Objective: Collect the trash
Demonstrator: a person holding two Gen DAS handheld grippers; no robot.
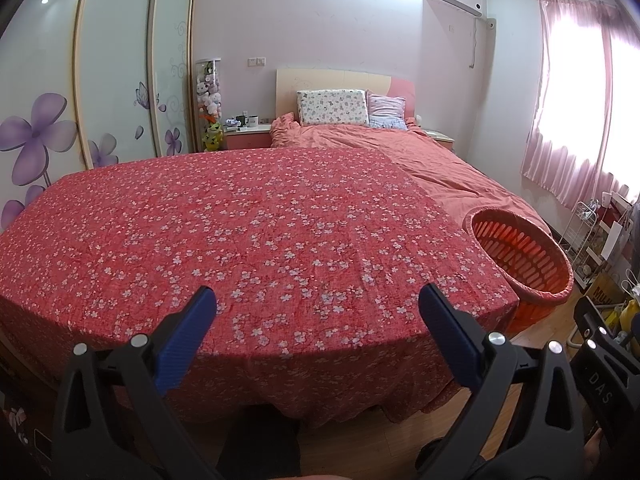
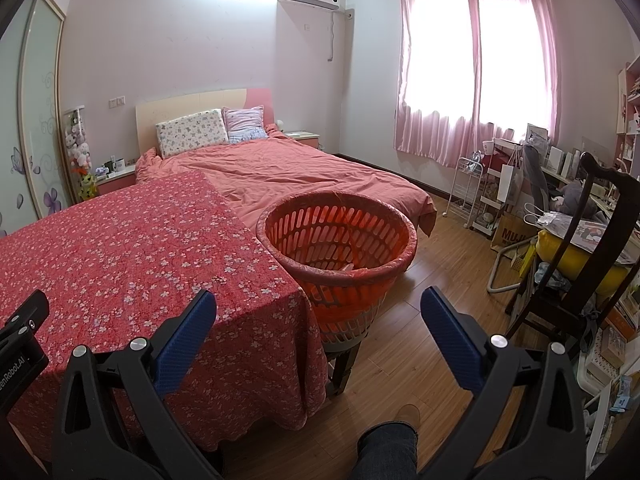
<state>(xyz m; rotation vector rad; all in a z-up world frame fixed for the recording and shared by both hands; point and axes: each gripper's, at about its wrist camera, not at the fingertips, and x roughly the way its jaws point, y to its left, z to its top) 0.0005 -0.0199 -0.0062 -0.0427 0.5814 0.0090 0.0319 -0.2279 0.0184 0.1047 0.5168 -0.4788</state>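
The left gripper (image 1: 318, 306) is held with its blue ribbed fingers (image 1: 188, 340) spread wide and nothing between them; the right gripper (image 2: 318, 308) is spread just as wide and is likewise empty. Both are seen above the near edge of a tabletop (image 1: 240, 232) draped in a red crinkled cloth printed with small pale blossoms.

No loose trash can be made out on the cloth in either view. The orange laundry-style basket (image 2: 336, 240) — round, slotted plastic, lined with a thin pink bag folded over its rim — is shown whole only by the right wrist view, where it is seen raised on a dark stand just beside the tabletop's right corner, with a pale scrap lying inside it. In the left wrist view only the basket's upper part (image 1: 520, 256) is caught at the right edge of the cloth.

The wardrobe doors (image 1: 120, 80), frosted and painted with purple flowers, are shown large by the left view alone. A cluttered corner — a white wire rack (image 2: 468, 184), a dark wooden chair (image 2: 568, 240), pink curtains (image 2: 472, 64) — is laid open by the right view, along with wood-plank flooring (image 2: 440, 264) and a trouser leg (image 2: 388, 452). Beyond the tabletop a bed (image 2: 304, 176) with a rumpled salmon duvet is seen.
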